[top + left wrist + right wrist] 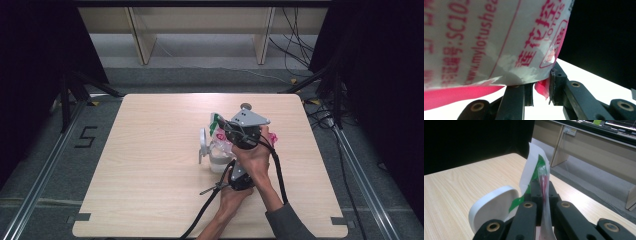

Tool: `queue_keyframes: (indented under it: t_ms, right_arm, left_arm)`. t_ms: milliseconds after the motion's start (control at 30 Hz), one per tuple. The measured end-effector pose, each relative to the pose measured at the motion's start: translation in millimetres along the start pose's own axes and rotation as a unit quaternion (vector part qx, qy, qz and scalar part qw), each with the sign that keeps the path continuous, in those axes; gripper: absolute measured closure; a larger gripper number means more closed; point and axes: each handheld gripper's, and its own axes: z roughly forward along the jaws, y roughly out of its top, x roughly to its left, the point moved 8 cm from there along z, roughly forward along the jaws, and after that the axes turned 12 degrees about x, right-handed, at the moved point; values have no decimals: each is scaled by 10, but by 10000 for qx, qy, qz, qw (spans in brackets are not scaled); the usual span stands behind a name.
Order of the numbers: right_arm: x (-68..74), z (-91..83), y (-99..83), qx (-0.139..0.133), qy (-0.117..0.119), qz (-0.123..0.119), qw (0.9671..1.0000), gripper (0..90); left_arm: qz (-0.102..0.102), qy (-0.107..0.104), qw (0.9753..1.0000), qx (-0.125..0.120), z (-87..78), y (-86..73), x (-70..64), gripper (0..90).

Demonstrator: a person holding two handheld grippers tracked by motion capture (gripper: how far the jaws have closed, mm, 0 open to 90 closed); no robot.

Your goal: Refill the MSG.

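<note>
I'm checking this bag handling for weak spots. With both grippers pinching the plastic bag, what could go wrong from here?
1. The left gripper pinches only the pink corner of the bag, so the thin film could slip out or tear if pulled.
2. The right gripper clamps a narrow edge of film; pulling the grippers apart may rip it.
3. The white object beside the jaws could get knocked.

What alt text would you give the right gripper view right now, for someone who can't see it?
The right gripper has its two black jaws shut on the thin edge of a clear plastic bag with pink-red print, held upright. Close beside it stand a white and green package flap and a rounded white object, on a light wooden table.
</note>
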Motion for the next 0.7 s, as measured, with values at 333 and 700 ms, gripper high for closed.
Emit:
queue_keyframes:
  t_ms: [333,700]
  right_arm:
    - [22,7,0,28,82,28,10000,896]
    - [20,12,1,25,21,33,10000,896]
  left_arm:
    - [-3,20,10000,0,-6,-2,5,761]
    - [-13,28,10000,-4,-13,-4,3,762]
